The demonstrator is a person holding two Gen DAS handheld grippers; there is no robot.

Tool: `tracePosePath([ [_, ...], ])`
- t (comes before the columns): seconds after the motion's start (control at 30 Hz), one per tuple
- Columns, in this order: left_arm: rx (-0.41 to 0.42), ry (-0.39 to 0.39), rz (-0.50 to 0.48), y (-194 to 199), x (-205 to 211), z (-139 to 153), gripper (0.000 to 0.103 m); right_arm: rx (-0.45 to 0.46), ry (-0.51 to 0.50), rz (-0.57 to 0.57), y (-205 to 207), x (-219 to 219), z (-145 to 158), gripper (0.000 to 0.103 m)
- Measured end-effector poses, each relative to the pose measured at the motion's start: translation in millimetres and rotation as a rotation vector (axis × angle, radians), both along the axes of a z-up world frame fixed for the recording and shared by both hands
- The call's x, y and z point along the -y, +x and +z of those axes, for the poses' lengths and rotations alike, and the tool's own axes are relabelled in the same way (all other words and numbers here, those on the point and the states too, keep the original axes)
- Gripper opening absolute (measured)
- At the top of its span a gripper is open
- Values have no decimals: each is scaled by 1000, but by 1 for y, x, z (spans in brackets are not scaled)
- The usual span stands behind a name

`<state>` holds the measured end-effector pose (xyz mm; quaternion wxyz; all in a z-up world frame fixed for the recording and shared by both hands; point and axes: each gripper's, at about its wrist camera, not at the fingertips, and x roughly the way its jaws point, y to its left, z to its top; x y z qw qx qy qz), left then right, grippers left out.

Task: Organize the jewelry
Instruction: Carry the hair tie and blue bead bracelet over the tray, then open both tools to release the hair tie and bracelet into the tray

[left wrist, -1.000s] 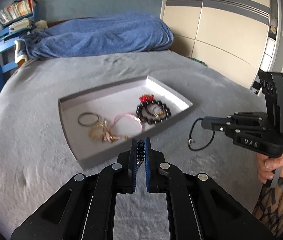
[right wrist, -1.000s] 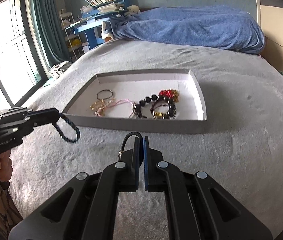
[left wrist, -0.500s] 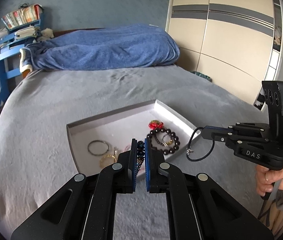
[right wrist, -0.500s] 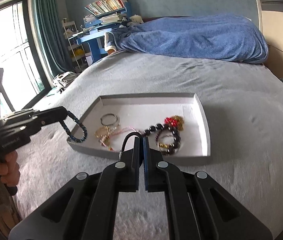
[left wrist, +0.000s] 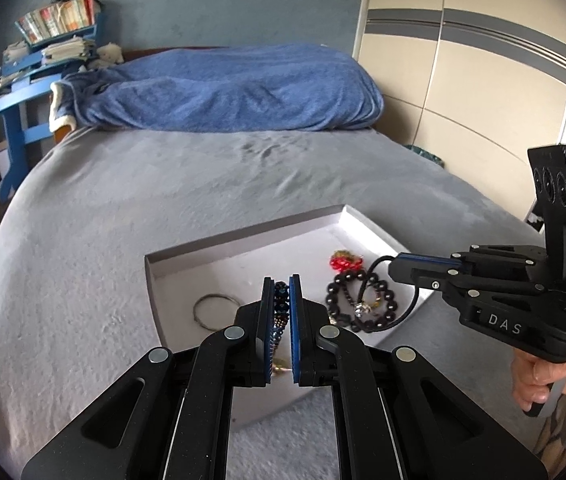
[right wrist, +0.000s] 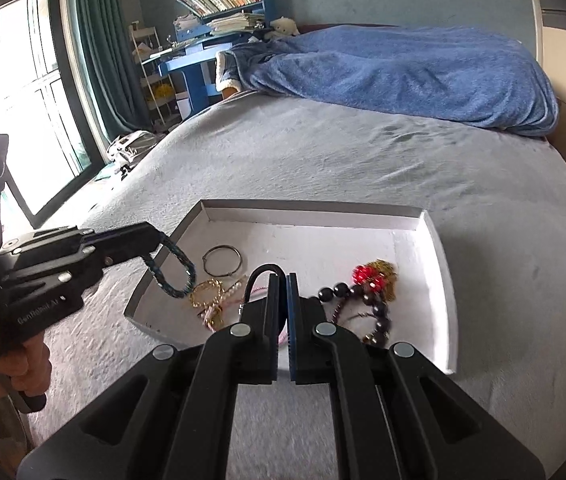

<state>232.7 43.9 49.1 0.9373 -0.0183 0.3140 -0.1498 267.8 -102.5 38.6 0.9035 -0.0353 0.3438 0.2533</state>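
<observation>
A shallow white tray (left wrist: pixel 243 242) (right wrist: pixel 441 264) lies on the grey bed. It holds a metal ring bangle (left wrist: pixel 215 311) (right wrist: pixel 222 260), a gold and pink chain (right wrist: pixel 210 300), a black bead bracelet (left wrist: pixel 341 294) (right wrist: pixel 379 308) and a red charm (left wrist: pixel 345 261) (right wrist: pixel 368 275). My left gripper (left wrist: pixel 281 286) (right wrist: pixel 151 237) is shut on a dark blue beaded bracelet (left wrist: pixel 279 308) (right wrist: pixel 175 276) and holds it above the tray's left part. My right gripper (right wrist: pixel 281 280) (left wrist: pixel 393 268) is shut on a black cord bracelet (right wrist: pixel 259 274) (left wrist: pixel 387 308) above the tray's right part.
A blue blanket (left wrist: pixel 223 92) (right wrist: pixel 395 72) is heaped at the head of the bed. A blue desk with books (right wrist: pixel 211 24) stands behind it, beside a window with green curtains (right wrist: pixel 95 52). A cream wardrobe (left wrist: pixel 463 60) stands on the right.
Both grippers have moved forward from in front of the tray to above it, each still holding its bracelet. The tray now sits closer and lower in both views.
</observation>
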Motion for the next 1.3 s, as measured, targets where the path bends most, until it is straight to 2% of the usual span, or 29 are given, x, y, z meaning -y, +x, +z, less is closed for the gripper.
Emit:
tracePosePath([
  [0.4,-97,57,33,24,-3,-34,7,-116,-85,27,40,-32,-44,3],
  [0.63,-131,79,65,29,-4,-47,8,-137,-85,-3,47,-26,-48,6],
  [0.67,-129,78,70,28,-5,-47,12,-136,-84,-6,47,-25,-47,7],
  [0.7,-125,75,76,28,-6,-46,19,-134,-81,-8,45,-25,-46,13],
  [0.73,-119,70,83,26,-7,-45,21,-131,-78,-7,45,-23,-45,20],
  [0.83,-111,62,89,23,-10,-43,33,-119,-68,-16,41,-19,-41,30],
  [0.9,-100,63,99,20,-10,-42,54,-117,-58,-21,39,-15,-38,38],
  [1.0,-83,64,108,15,-11,-38,70,-114,-44,-31,36,-8,-34,48],
  [1.07,-73,66,114,11,-11,-36,71,-114,-34,-46,35,-2,-32,55],
  [1.13,-71,68,120,8,-11,-35,76,-112,-19,-52,31,3,-30,60],
  [1.17,-64,71,128,6,-12,-35,83,-108,-16,-53,27,6,-29,62],
  [1.27,-57,75,143,-2,-13,-35,84,-102,-5,-49,21,12,-27,66],
  [1.3,-57,79,149,-4,-14,-34,88,-100,3,-55,18,16,-27,67],
])
